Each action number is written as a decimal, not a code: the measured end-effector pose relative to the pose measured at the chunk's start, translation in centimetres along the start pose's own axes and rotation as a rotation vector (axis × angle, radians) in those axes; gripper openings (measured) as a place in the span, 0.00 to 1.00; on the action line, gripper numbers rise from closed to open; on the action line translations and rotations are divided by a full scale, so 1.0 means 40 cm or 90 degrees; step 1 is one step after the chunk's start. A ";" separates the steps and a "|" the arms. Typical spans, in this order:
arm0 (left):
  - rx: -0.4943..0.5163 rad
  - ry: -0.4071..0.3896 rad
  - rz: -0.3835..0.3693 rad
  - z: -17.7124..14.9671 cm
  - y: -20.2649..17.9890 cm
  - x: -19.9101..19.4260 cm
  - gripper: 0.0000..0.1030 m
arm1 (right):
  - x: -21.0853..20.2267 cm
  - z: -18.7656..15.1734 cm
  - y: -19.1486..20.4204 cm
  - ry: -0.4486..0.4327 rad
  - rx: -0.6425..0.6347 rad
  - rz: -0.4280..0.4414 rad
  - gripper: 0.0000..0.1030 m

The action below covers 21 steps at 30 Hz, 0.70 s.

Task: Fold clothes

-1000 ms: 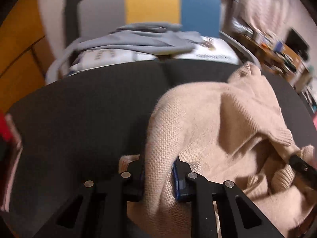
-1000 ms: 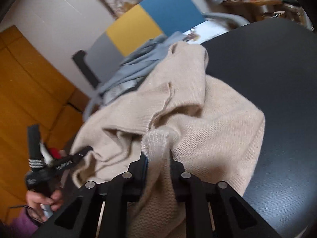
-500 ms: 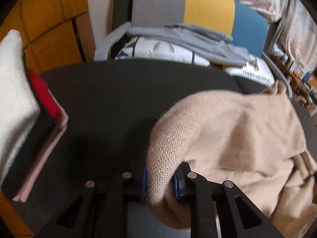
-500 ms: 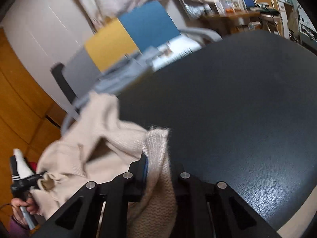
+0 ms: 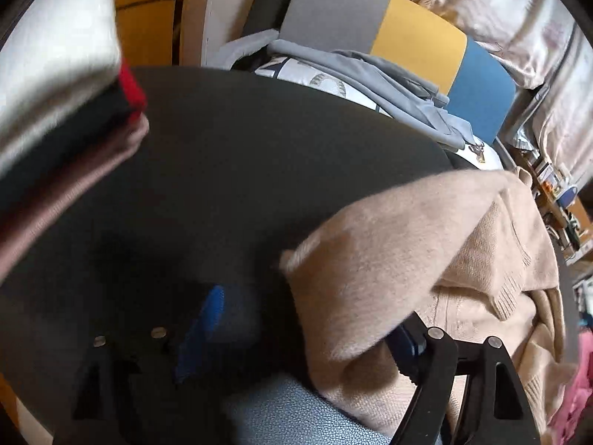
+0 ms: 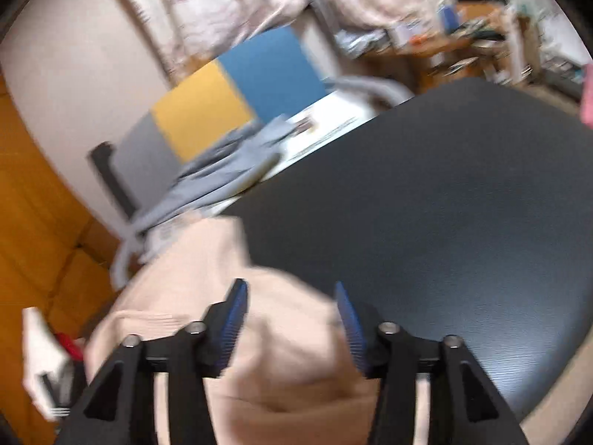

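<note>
Both claws had let go of the beige sweater since half a second earlier, when each was clamped on a fold of the knit. The left claw (image 5: 307, 337) now stood wide, its two blue-padded fingers (image 5: 205, 319) far apart, and a thick rolled fold of the beige sweater (image 5: 400, 259) lay loose between them, nearer the right-hand finger, spreading away ahead and to the right of the claw over the dark surface (image 5: 241, 167). The right claw (image 6: 292, 319) was also spread wide, with the sweater (image 6: 281, 352) lying slack beneath and between its fingers and running off to the left of it; the picture there was smeared with motion, so whether the pads touched the knit could not be told. To the right of and beyond that claw the dark surface (image 6: 444, 204) lay bare of cloth.

Far to the left of the left claw sat a stack of folded clothes (image 5: 55, 111), white on top, then red, black and dusty pink. Beyond the surface's far edge stood a chair with a grey, yellow and blue back (image 5: 400, 40), a grey garment (image 5: 370, 74) draped across its seat.
</note>
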<state>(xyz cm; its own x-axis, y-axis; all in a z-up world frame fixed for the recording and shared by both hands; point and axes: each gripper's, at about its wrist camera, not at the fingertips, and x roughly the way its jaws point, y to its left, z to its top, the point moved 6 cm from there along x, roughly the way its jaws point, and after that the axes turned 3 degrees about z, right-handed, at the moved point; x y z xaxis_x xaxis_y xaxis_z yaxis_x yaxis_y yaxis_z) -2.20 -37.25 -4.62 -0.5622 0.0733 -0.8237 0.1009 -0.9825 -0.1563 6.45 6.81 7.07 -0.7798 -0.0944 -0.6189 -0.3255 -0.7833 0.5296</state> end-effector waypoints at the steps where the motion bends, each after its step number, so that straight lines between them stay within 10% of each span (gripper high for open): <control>1: -0.006 0.002 -0.003 -0.005 -0.002 0.006 0.81 | 0.032 -0.010 0.030 0.034 0.002 0.022 0.55; 6: 0.006 0.006 0.013 -0.014 -0.018 0.023 0.81 | 0.186 -0.077 0.210 0.183 -0.042 0.117 0.55; 12: -0.023 0.013 -0.010 -0.021 -0.012 0.012 0.81 | 0.357 -0.148 0.337 0.243 -0.244 0.001 0.55; 14: -0.026 0.015 -0.020 -0.026 -0.010 0.002 0.81 | 0.394 -0.183 0.329 0.269 -0.244 -0.011 0.34; 21: -0.107 0.016 -0.132 -0.069 0.020 -0.066 0.96 | 0.272 -0.292 0.444 0.241 -0.206 0.181 0.12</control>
<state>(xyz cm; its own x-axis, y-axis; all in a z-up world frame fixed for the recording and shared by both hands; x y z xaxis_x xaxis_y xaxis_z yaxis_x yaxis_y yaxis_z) 1.63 -37.76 -4.09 -0.5643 0.2770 -0.7777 0.1220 -0.9037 -0.4104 -1.56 -15.29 2.96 -0.5471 -0.4959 -0.6744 0.0961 -0.8375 0.5379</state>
